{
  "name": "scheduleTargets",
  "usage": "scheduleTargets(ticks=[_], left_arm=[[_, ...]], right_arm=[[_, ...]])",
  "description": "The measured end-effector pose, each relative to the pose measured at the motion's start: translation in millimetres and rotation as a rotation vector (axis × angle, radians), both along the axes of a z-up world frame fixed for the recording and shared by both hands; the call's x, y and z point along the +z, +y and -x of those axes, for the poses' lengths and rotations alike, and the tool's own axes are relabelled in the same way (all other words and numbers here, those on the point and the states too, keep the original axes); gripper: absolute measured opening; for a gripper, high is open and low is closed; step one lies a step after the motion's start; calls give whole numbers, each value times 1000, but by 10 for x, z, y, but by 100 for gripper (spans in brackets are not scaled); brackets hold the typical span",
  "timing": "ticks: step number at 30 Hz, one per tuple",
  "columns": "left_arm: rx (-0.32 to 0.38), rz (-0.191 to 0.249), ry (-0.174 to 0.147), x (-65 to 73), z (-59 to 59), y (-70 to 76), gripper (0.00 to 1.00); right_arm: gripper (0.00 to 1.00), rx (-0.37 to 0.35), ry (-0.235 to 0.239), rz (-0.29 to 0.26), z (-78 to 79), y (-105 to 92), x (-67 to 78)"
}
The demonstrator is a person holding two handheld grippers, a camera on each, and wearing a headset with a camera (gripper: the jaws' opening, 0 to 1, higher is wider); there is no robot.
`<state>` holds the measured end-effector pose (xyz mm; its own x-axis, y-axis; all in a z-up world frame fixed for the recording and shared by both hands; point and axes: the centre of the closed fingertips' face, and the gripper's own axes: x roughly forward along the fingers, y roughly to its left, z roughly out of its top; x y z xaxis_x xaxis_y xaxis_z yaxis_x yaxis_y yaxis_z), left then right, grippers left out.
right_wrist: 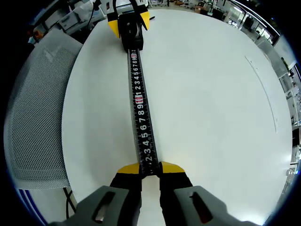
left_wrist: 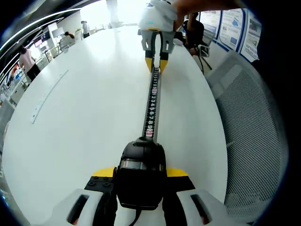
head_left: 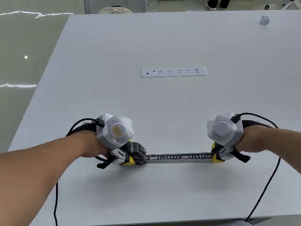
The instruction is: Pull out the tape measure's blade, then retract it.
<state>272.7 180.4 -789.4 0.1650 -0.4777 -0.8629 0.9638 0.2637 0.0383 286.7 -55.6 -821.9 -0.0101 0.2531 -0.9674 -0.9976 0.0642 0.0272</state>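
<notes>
White matte desk (head_left: pixel 141 42). Black plastic tape measure case (left_wrist: pixel 141 181), silvery label band on top. Pale grey metal blade (right_wrist: pixel 140 117): black numerals and tick marks, one number boxed in red. Left gripper (left_wrist: pixel 140 172) and right gripper (right_wrist: pixel 150 168): white-grey shells, black inner parts, yellow-tipped fingers (right_wrist: pixel 128 168). Black cable (head_left: pixel 264 188). Long white power strip (head_left: pixel 173 72), dark socket holes. Grey mesh chair back (right_wrist: pixel 37 108).

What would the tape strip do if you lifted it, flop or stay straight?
The blade runs straight from the case to the right gripper, so it is probably springy and fairly stiff over this short length. It looks thin, so likely light, and bendy if pulled longer. Released, it may snap back into the case the left gripper holds.
</notes>
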Motion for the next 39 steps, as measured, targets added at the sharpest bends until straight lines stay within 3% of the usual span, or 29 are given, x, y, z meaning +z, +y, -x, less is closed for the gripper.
scheduleTargets(ticks=[25,34,39], left_arm=[[0,3,2,-2,1,3,34],[1,6,0,0,0,1,34],[-1,3,-1,2,1,1,34]], right_arm=[[13,-16,3,7,3,-114,5],[15,-3,-11,-14,15,-93,10],[15,-44,-10,-19,3,-92,14]])
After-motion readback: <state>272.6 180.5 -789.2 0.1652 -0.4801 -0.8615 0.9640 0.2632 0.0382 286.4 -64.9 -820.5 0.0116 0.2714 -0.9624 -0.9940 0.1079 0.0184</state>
